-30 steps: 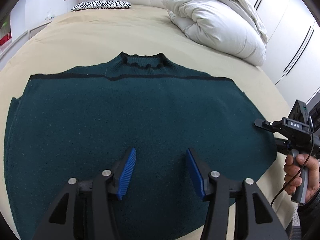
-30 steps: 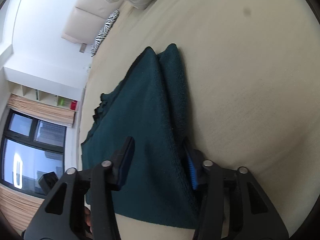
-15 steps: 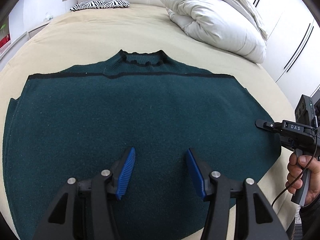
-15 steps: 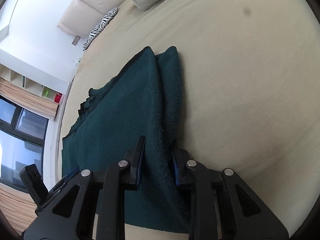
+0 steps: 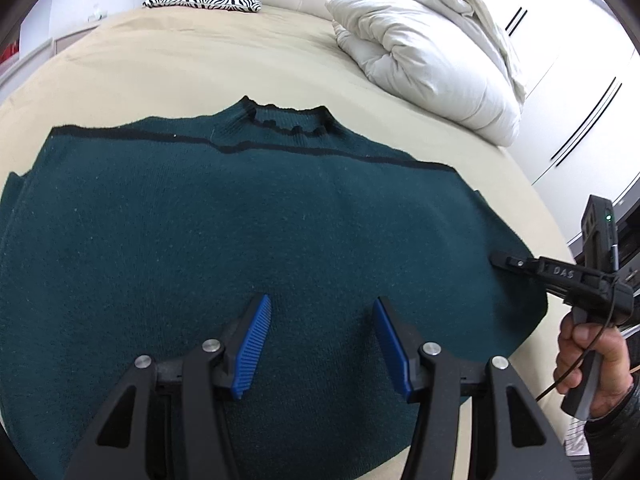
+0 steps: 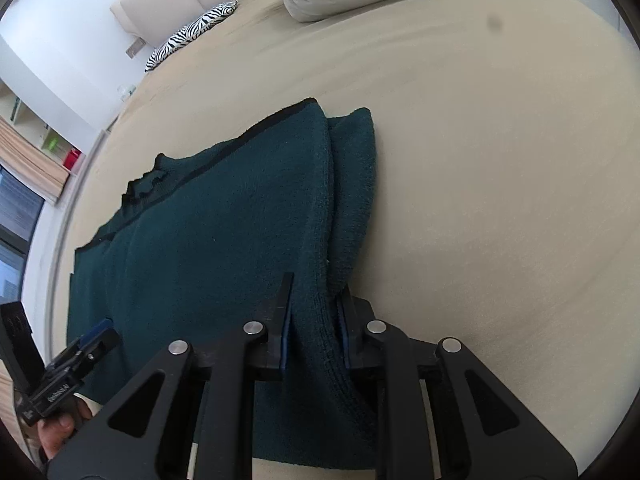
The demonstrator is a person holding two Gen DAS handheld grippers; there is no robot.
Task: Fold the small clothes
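Observation:
A dark green sweater [image 5: 280,220] with black trim lies flat on the beige bed [image 5: 160,64], collar at the far side. My left gripper [image 5: 320,304] hovers open over its lower middle, blue pads apart with nothing between them. In the right wrist view, my right gripper [image 6: 316,286] is closing its jaws on the sweater's [image 6: 224,232] near side edge, and the knit bunches up between the pads. A tucked-in sleeve [image 6: 354,184] shows along that edge. The left wrist view shows the right gripper [image 5: 496,258] at the sweater's right border, held by a hand [image 5: 584,356].
A crumpled white duvet [image 5: 432,48] lies at the bed's far right and a zebra-print pillow [image 5: 202,0] at the headboard. White wardrobe doors [image 5: 580,128] stand to the right. Bare beige sheet [image 6: 500,200] stretches beside the sweater.
The right gripper's jaws have narrowed onto the sweater's edge, and the gripper has rolled and risen a little, lifting the fabric. The left gripper has stayed open in place.

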